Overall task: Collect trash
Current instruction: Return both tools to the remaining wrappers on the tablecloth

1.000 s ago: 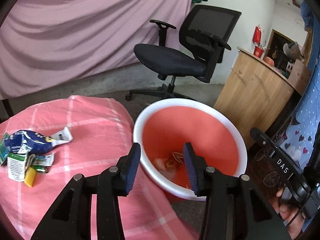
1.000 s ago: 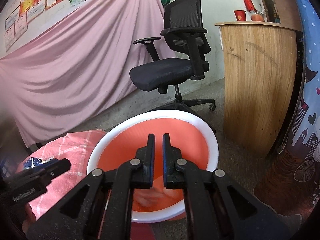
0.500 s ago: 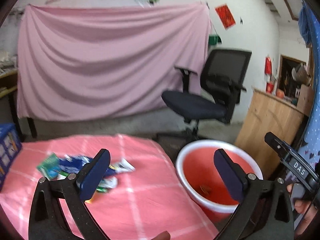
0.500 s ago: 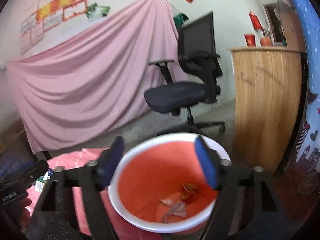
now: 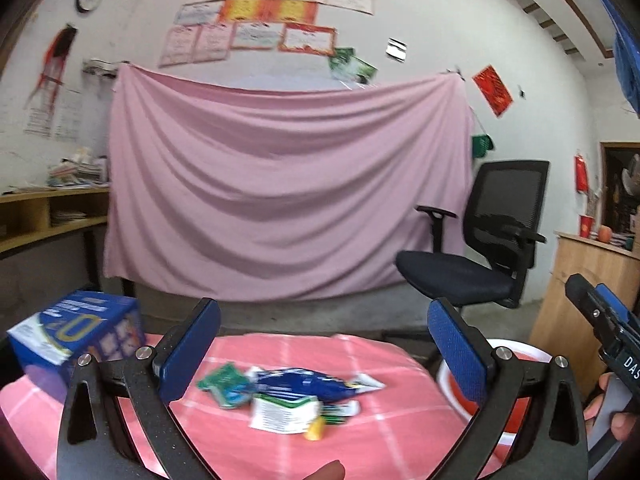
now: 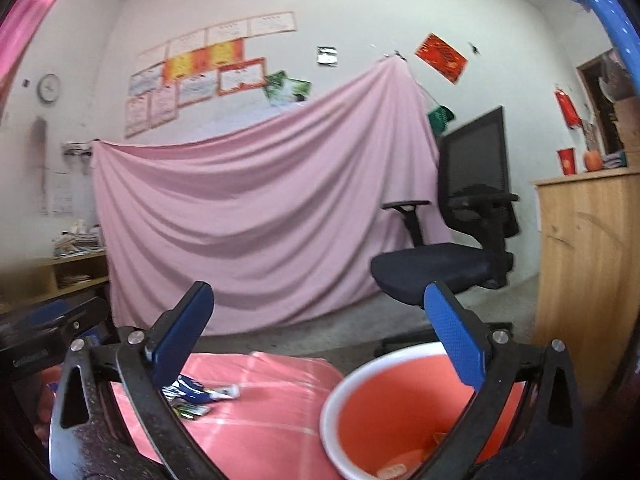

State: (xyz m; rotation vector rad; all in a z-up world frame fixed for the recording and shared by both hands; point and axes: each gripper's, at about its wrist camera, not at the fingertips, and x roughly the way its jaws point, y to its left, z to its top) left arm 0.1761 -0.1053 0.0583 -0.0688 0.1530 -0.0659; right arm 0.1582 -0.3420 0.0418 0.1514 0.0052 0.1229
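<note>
trash [image 5: 298,394] on table | both tongs just opened wide, empty, lifted from bucket [image 6: 400,412]

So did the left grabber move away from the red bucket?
Yes. The left gripper was right over the red bucket a second ago; now it faces the wrappers on the pink tablecloth, bucket at right, jaws opened wide and empty.

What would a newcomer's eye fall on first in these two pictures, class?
The big pink sheet hung across the back wall, with a black office chair to its right. Nearer, a heap of wrappers lies on the pink checked cloth, beside an orange bucket with a white rim.
</note>
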